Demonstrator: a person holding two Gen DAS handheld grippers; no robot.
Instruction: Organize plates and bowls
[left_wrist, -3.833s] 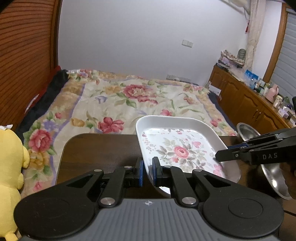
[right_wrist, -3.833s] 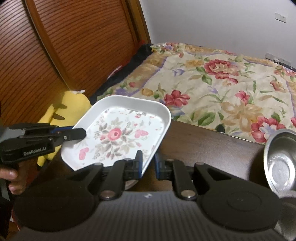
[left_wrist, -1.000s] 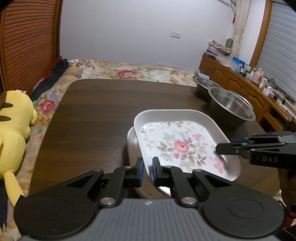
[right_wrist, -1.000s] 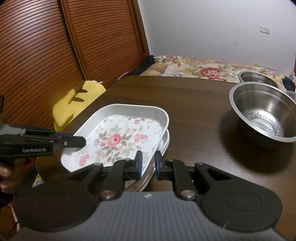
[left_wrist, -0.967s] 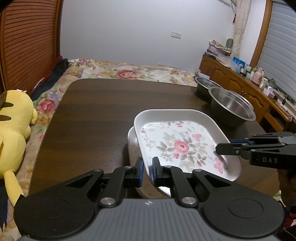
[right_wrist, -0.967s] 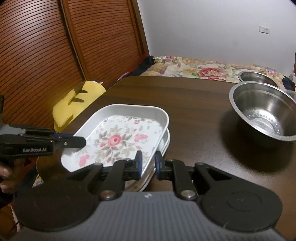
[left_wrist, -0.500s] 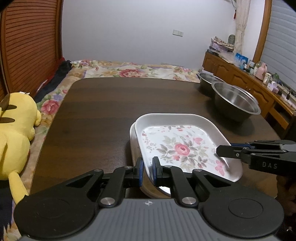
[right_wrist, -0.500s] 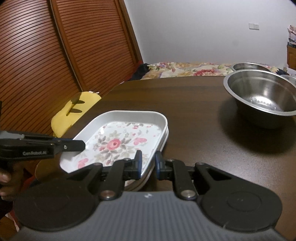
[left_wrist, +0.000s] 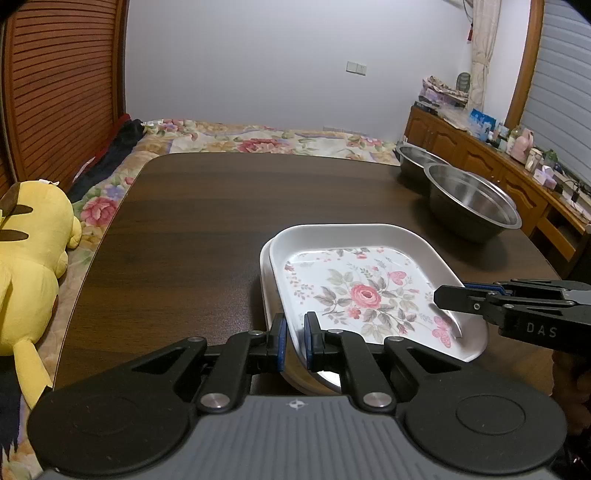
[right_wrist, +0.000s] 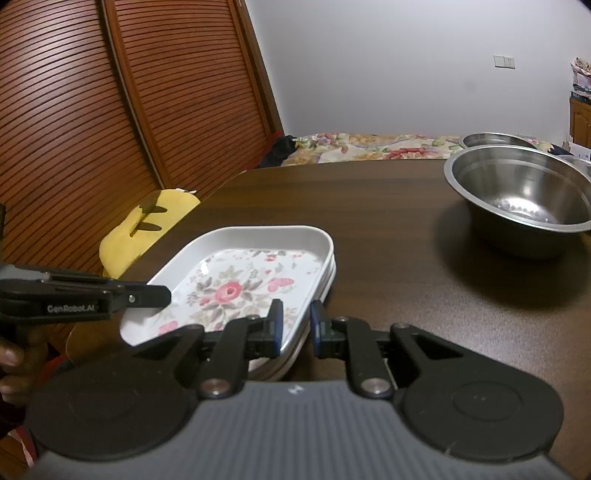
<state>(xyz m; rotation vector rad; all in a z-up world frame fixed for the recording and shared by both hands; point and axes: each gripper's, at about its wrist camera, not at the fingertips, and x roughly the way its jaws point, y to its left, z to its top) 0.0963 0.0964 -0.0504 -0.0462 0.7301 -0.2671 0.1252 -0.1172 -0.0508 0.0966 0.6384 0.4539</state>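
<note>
Currently the white rectangular plate with a pink rose print (left_wrist: 364, 291) sits nested on a plain white plate (left_wrist: 266, 280) on the dark wooden table (left_wrist: 207, 221); left gripper (left_wrist: 294, 338) and right gripper (right_wrist: 295, 325) each straddle its rim, jaws slightly parted, contact unclear; two steel bowls (right_wrist: 517, 199) stand well apart

Glossy floral plate (left_wrist: 369, 291); shiny steel bowl (right_wrist: 524, 206); dark wood-grain table (left_wrist: 207, 229); plush toy (left_wrist: 29, 258)

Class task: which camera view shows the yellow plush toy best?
The left wrist view: the yellow plush toy shows its head, body and a limb beside the table. The right wrist view shows only a small part, cut off by the table edge.
</note>
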